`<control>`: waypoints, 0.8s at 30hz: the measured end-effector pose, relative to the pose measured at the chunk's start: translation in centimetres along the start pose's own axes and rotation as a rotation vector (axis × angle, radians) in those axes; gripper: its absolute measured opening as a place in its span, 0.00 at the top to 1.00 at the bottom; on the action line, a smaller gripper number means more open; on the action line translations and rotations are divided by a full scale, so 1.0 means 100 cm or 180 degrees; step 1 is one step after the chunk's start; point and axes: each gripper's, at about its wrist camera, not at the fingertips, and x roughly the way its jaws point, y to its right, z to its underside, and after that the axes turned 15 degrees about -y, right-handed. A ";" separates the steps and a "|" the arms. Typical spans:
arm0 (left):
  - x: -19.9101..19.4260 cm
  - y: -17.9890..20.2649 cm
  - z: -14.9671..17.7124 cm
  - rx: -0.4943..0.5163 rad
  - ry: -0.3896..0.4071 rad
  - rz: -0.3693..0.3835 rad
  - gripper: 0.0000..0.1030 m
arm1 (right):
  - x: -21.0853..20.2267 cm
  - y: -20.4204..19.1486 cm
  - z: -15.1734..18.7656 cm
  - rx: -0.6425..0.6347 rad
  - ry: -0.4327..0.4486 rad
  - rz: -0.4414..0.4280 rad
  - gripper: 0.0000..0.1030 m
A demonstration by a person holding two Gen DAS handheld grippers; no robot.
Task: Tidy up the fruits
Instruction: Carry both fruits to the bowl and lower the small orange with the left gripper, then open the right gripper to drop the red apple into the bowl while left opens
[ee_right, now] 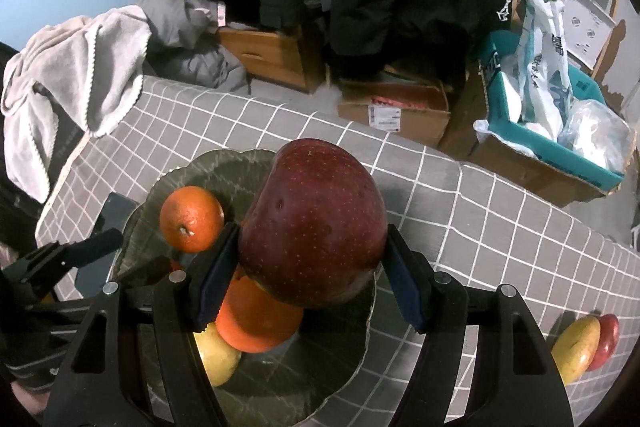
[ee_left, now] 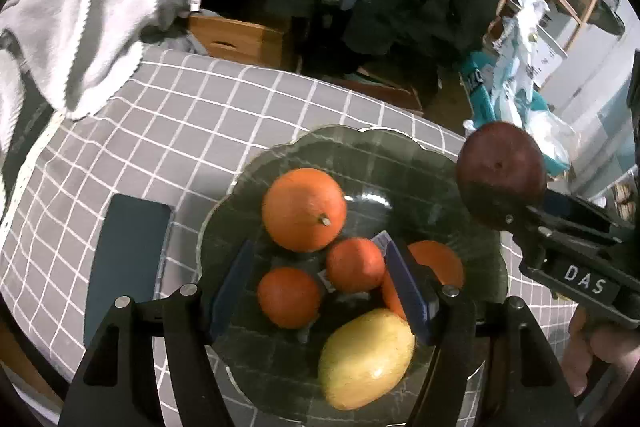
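Observation:
A dark glass plate [ee_left: 400, 155] on the grey checked cloth holds a large orange [ee_left: 304, 209], two small oranges [ee_left: 355, 264] [ee_left: 289, 297], another orange [ee_left: 440, 259] partly behind my finger, and a yellow apple [ee_left: 366, 359]. My left gripper [ee_left: 320, 291] is open and empty just above these fruits. My right gripper [ee_right: 308, 275] is shut on a dark red apple [ee_right: 316, 227] and holds it above the plate [ee_right: 344, 367]; it also shows in the left wrist view [ee_left: 500, 171]. A yellow apple [ee_right: 576, 351] and a red apple [ee_right: 606, 341] lie on the cloth at the right.
A dark phone [ee_left: 126, 259] lies left of the plate. A grey towel [ee_left: 80, 39] hangs over the table's far left corner. Beyond the table edge are wooden drawers [ee_right: 272, 55], hanging coats, cardboard boxes [ee_right: 396, 107] and a teal box with bags [ee_right: 552, 123].

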 end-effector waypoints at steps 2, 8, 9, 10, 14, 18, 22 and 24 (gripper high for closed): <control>-0.004 -0.007 0.000 -0.0090 0.0030 -0.0023 0.32 | 0.003 -0.002 -0.001 -0.0021 -0.0023 -0.0013 0.32; -0.010 -0.028 0.000 -0.0347 0.0074 -0.0044 0.32 | 0.018 -0.013 -0.003 -0.0096 -0.0134 -0.0031 0.32; -0.009 -0.030 0.000 -0.0366 0.0074 -0.0053 0.32 | 0.021 -0.015 -0.003 -0.0115 -0.0153 -0.0026 0.32; -0.009 -0.033 0.001 -0.0389 0.0074 -0.0083 0.32 | 0.023 -0.016 -0.004 -0.0133 -0.0169 -0.0017 0.32; -0.012 -0.037 0.001 -0.0407 0.0110 -0.0161 0.32 | 0.031 -0.023 -0.004 -0.0194 -0.0224 0.0009 0.32; -0.015 -0.041 0.002 -0.0416 0.0141 -0.0202 0.32 | 0.036 -0.029 -0.005 -0.0246 -0.0253 0.0096 0.31; -0.015 -0.042 0.002 -0.0411 0.0147 -0.0225 0.32 | 0.040 -0.032 -0.007 -0.0280 -0.0327 0.0151 0.31; -0.015 -0.044 0.002 -0.0420 0.0142 -0.0219 0.32 | 0.037 -0.031 -0.006 -0.0286 -0.0273 0.0107 0.31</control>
